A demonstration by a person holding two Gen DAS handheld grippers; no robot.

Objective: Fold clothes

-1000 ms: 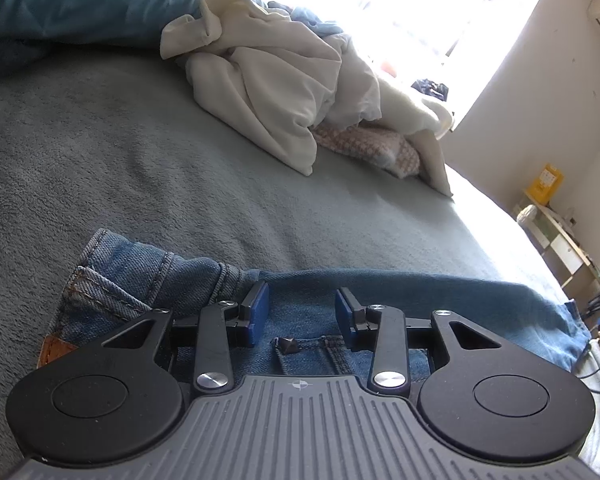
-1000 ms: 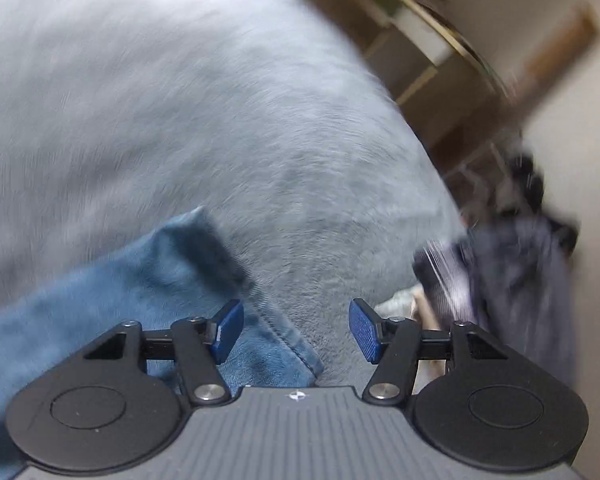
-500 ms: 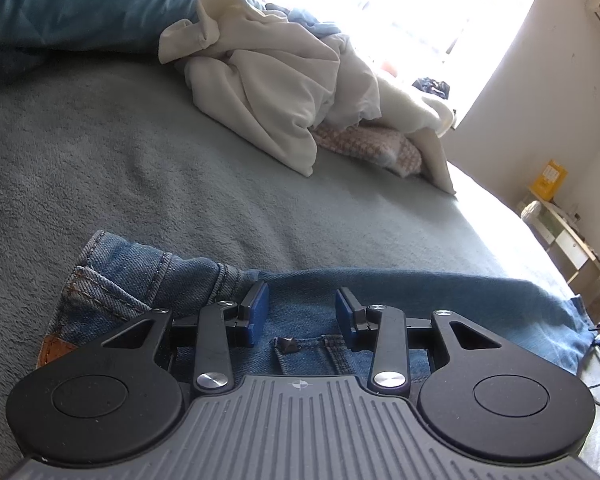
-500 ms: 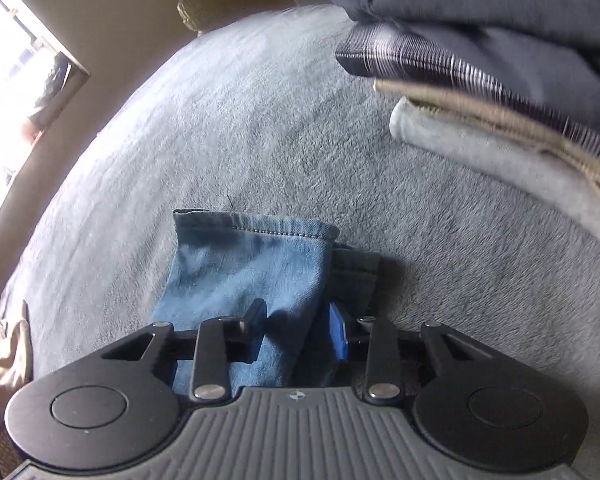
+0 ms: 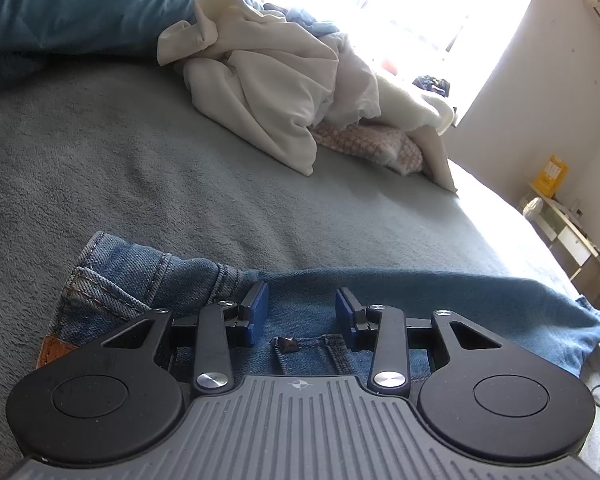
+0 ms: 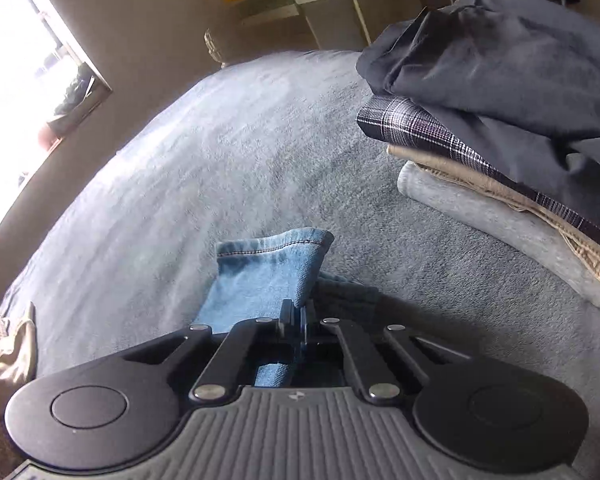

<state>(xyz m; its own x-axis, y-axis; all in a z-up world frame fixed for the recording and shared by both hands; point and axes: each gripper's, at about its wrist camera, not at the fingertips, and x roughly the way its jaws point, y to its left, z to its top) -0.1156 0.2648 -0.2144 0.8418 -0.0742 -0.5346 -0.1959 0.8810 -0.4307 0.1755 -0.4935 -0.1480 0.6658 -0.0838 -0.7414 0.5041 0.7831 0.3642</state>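
Observation:
Blue jeans (image 5: 140, 280) lie on the grey blanket of the bed (image 5: 180, 168). In the left wrist view my left gripper (image 5: 301, 307) is open, low over the waistband near the button, its fingers apart. In the right wrist view my right gripper (image 6: 296, 314) is shut on the jeans' leg hem (image 6: 272, 260) and holds it lifted off the blanket. The hem's stitched edge sticks up beyond the pads.
A heap of white and cream clothes (image 5: 284, 84) lies at the far side of the bed, by a teal pillow (image 5: 80, 4). A stack of folded clothes (image 6: 500, 132) sits to the right of the hem. A desk (image 6: 300, 0) stands beyond the bed.
My right gripper swung over the leg hem and closed on it, then lifted it a little. My left gripper has stayed open over the waistband.

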